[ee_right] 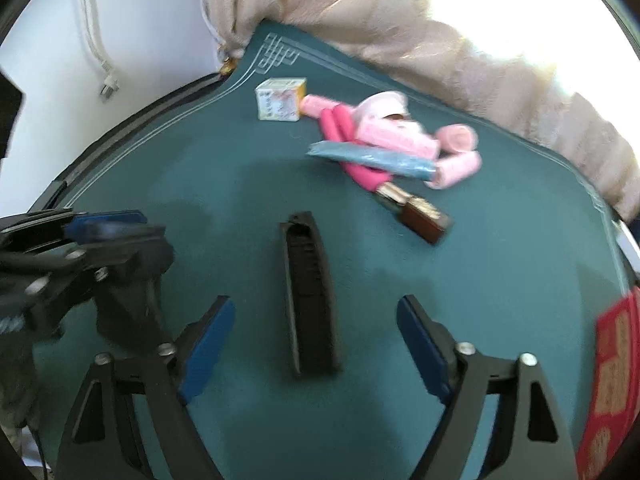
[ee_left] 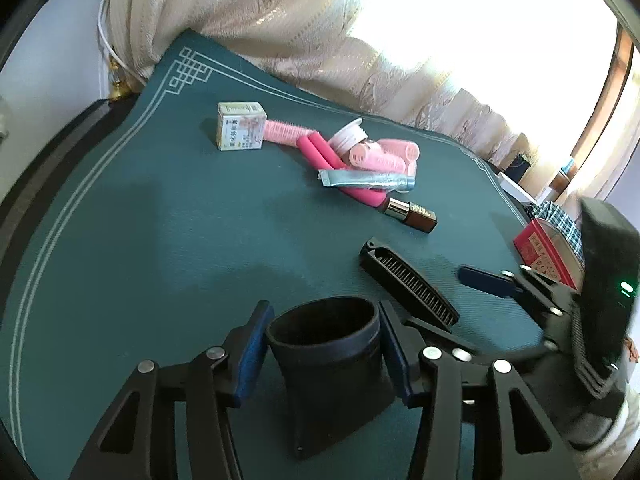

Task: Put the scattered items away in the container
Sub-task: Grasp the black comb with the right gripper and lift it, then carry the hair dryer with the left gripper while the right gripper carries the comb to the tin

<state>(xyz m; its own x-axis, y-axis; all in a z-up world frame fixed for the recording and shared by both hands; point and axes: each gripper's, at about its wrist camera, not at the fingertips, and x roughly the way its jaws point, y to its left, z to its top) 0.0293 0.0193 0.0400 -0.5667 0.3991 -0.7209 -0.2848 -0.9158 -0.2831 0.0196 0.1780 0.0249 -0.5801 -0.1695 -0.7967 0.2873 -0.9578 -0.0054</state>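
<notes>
a dark cup-shaped holder (ee_left: 326, 344) is clamped between the blue pads of the left tongs (ee_left: 322, 350), its open mouth turned up and away from the camera. it is seen from the left wrist above the green tabletop (ee_left: 160, 232); whether its base touches the cloth cannot be told.

the right tongs (ee_right: 316, 350) are spread apart with nothing pressed between their pads. a black folding comb (ee_right: 310, 292) lies flat on the tabletop in line with the gap, clear of both pads. in the left wrist view the same comb is seen just to the right of the holder, with the right tongs beyond it.

further back, near the middle of the cloth, the scattered items are heaped together: pink hair rollers (ee_left: 384, 156), two magenta foam sticks (ee_left: 320, 152), a silver-blue tube (ee_left: 368, 180) laid across them, and a white lid (ee_left: 350, 134). a brown lipstick case (ee_left: 412, 216) lies just beside the heap on its near side. a small printed box (ee_left: 240, 126) stands at the heap's left end, touching one roller.

a red tin (ee_left: 544, 252) sits at the right edge of the tabletop. a pale curtain (ee_left: 280, 20) hangs behind.
</notes>
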